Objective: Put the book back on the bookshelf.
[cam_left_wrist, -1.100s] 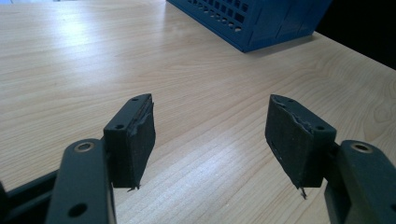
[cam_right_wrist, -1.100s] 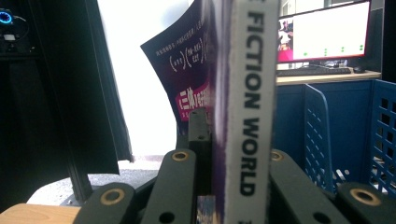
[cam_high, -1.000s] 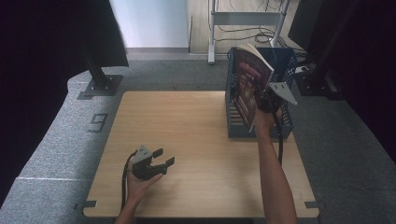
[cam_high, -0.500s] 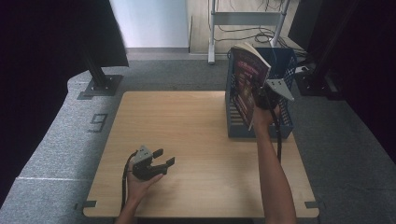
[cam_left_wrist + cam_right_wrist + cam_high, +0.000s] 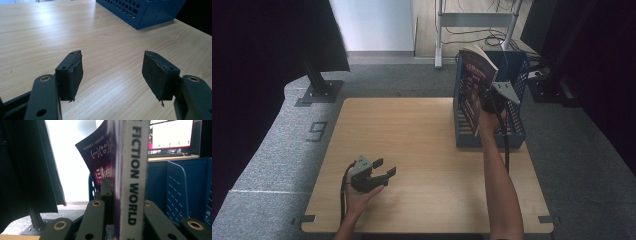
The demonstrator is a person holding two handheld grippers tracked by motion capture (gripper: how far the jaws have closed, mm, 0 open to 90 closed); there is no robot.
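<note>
The right gripper is clamped on a magazine, its two jaws pressed on the two faces close to the spine, which reads "FICTION WORLD" in the right gripper view. The magazine stands upright with its long axis almost vertical, and its lower part is inside the blue crate at the far right of the wooden table, while the upper part rises well above the crate's rim. So the magazine lies directly ahead of this gripper and above the crate, and I judge that any coming move goes along this vertical line, either down into the crate or up out of it; from here I cannot say which. The left gripper rests low over the near left part of the table, its jaws wide apart and with nothing between them, well away from the crate. The right hand is clearly the nearer one. The bottom edge of the magazine is hidden behind the crate wall, and the cover is too dark to read from above.
</note>
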